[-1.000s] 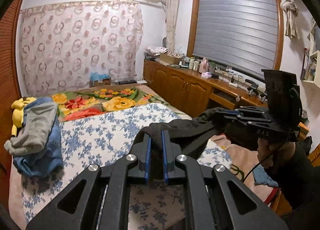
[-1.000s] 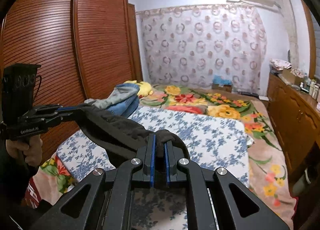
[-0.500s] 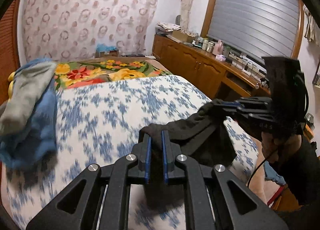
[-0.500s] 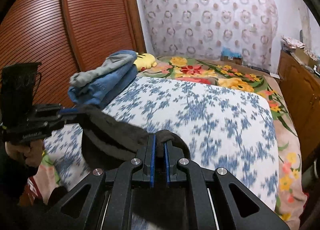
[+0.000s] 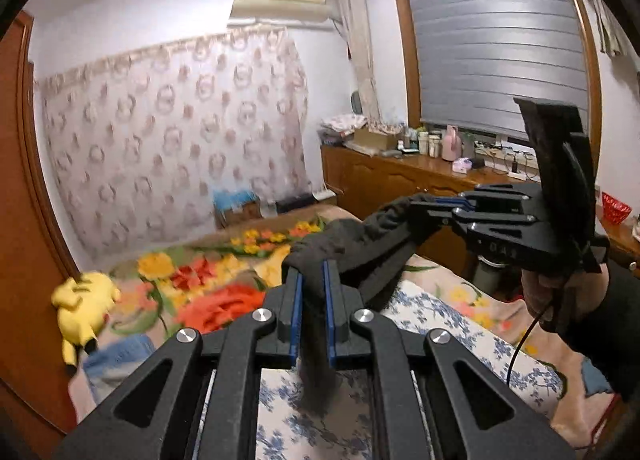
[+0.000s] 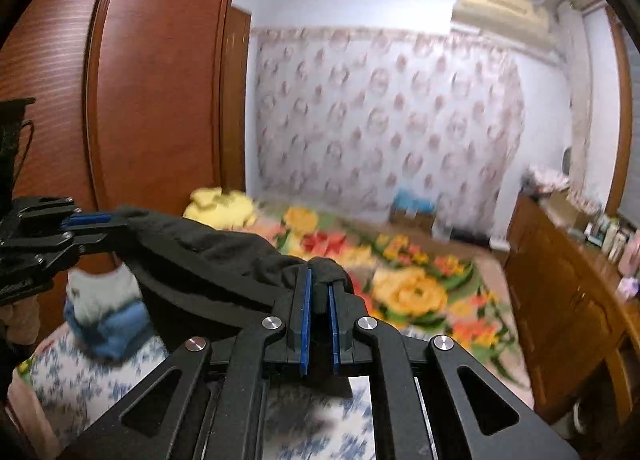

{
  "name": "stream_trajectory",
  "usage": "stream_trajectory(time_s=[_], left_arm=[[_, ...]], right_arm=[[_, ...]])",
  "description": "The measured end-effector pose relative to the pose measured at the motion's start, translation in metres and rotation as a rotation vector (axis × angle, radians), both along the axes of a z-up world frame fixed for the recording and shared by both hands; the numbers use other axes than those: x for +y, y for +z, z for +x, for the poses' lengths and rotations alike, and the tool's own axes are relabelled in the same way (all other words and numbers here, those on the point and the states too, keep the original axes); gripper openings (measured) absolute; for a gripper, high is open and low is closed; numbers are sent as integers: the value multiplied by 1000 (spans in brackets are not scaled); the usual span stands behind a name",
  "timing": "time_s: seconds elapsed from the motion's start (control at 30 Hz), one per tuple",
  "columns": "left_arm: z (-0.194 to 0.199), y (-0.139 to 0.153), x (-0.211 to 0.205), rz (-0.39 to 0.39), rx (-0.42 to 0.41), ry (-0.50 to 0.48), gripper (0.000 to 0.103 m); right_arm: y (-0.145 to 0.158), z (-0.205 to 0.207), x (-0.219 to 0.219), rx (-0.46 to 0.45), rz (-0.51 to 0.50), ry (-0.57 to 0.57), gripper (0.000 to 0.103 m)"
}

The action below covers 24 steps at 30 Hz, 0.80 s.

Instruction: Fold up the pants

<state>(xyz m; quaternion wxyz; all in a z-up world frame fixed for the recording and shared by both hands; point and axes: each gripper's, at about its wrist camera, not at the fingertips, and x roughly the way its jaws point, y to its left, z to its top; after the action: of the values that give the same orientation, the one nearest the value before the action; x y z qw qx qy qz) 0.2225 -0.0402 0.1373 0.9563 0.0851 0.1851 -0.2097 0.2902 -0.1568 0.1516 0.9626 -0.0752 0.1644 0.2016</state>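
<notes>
Black pants (image 5: 360, 244) hang in the air, stretched between both grippers above the bed. My left gripper (image 5: 311, 280) is shut on one end of the pants. My right gripper (image 6: 320, 292) is shut on the other end; it also shows in the left wrist view (image 5: 430, 205) to the right, held in a hand. In the right wrist view the pants (image 6: 208, 256) run leftwards to the left gripper (image 6: 108, 219). The lower part of the pants hangs behind the gripper bodies and is mostly hidden.
Below is the bed with a blue-flowered sheet (image 5: 432, 312) and a bright floral blanket (image 6: 404, 280). A pile of grey and blue clothes (image 6: 108, 316) and a yellow plush toy (image 5: 82, 306) lie at its left side. A wooden wardrobe (image 6: 156, 99) stands left, a wooden cabinet (image 5: 400, 183) right.
Both grippers have swung upward with the pants, from low over the sheet to high above the bed. The views now look toward the curtain wall. Both grips are unchanged.
</notes>
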Motion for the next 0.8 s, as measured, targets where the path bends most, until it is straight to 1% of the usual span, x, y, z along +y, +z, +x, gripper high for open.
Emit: stream_trajectory(time_s=[0.07, 0.1, 0.17, 0.27, 0.37, 0.43, 0.5, 0.57, 0.63, 0.67, 0.7, 0.77, 0.8], left_arm=[[-9, -1, 4, 8, -7, 9, 10], [-14, -7, 7, 18, 2, 14, 10], [-22, -24, 12, 37, 34, 23, 10], [-35, -63, 20, 42, 124, 40, 10], [-50, -106, 24, 48, 230, 39, 10], [-60, -124, 25, 68, 267, 42, 10], [-72, -133, 26, 65, 287, 48, 10], [-84, -138, 28, 52, 301, 50, 10], [-94, -142, 28, 45, 309, 53, 10], [-98, -143, 28, 40, 314, 53, 10], [-98, -144, 29, 36, 317, 52, 10], [-105, -150, 29, 27, 328, 55, 10], [-108, -154, 29, 24, 332, 56, 10]], right_arm=[[0, -2, 1, 7, 6, 13, 7], [-4, -4, 3, 21, 3, 23, 7], [-24, -9, 5, 63, -10, 43, 7], [-58, -20, 3, 168, -20, 82, 7], [-93, -28, 15, 266, -62, 117, 7], [-108, -35, 23, 312, -89, 136, 7], [-114, -41, 27, 338, -100, 149, 7], [-114, -44, 27, 363, -110, 155, 7], [-116, -54, 28, 377, -112, 162, 7], [-120, -66, 24, 383, -111, 167, 7], [-118, -72, 21, 389, -106, 172, 7], [-133, -79, 17, 404, -104, 179, 7], [-135, -83, 16, 407, -105, 181, 7]])
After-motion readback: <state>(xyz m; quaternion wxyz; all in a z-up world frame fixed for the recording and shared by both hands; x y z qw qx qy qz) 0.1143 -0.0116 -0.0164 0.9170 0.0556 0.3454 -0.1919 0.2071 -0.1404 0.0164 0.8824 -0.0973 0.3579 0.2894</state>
